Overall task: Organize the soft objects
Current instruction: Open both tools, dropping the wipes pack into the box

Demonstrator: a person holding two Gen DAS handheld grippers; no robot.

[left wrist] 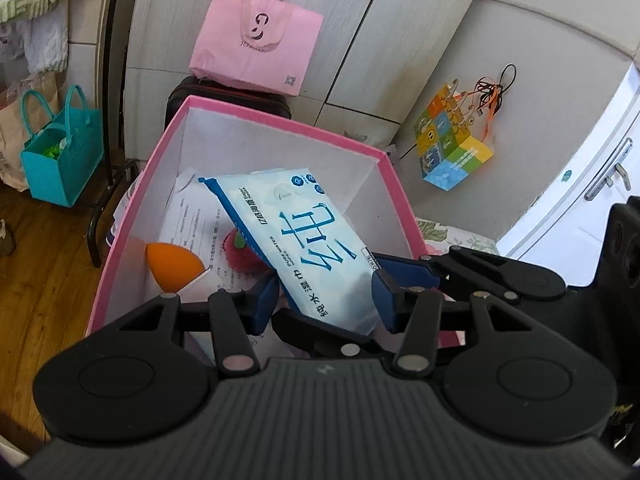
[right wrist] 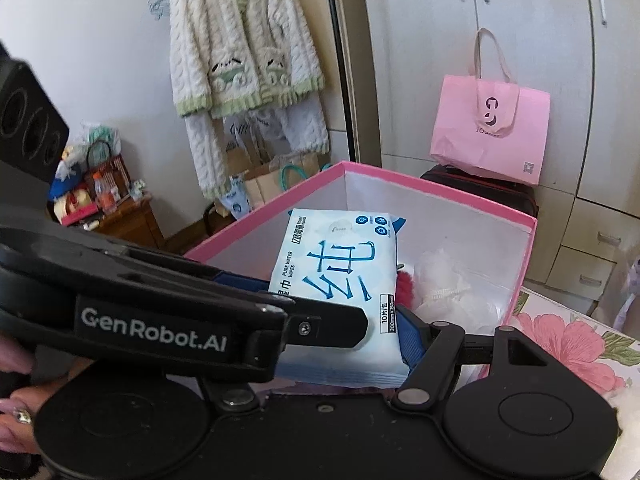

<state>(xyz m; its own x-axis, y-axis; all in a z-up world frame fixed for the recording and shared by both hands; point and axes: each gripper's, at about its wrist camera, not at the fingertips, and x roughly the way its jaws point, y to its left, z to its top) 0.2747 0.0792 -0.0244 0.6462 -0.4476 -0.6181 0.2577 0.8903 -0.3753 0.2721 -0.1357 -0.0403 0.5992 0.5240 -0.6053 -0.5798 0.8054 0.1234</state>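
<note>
Right now the pack of wet wipes (left wrist: 316, 248) leans tilted inside the pink box (left wrist: 280, 118), its near end raised toward the left gripper (left wrist: 326, 296) and its far end pointing to 11 o'clock. The left gripper's blue pads (left wrist: 264, 300) sit on either side of that near end; the jaws stand fairly wide, about the width of the pack, and the pictures do not show whether they actually press it. From the right wrist, the right gripper (right wrist: 340, 320) also straddles the pack (right wrist: 340, 280), with one blue pad (right wrist: 412, 340) just beside its right edge. The other finger is hidden behind the left gripper's arm, which crosses from 9 o'clock, so I cannot tell whether these jaws grip.

Under the pack lie an orange makeup sponge (left wrist: 174, 266) at 8 o'clock, a red fluffy item (left wrist: 242, 258) and a printed sheet (left wrist: 196, 224). White soft stuff (right wrist: 452, 284) fills the box's 3 o'clock side. Behind, a pink paper bag (left wrist: 256, 46) stands at 12 o'clock.
</note>
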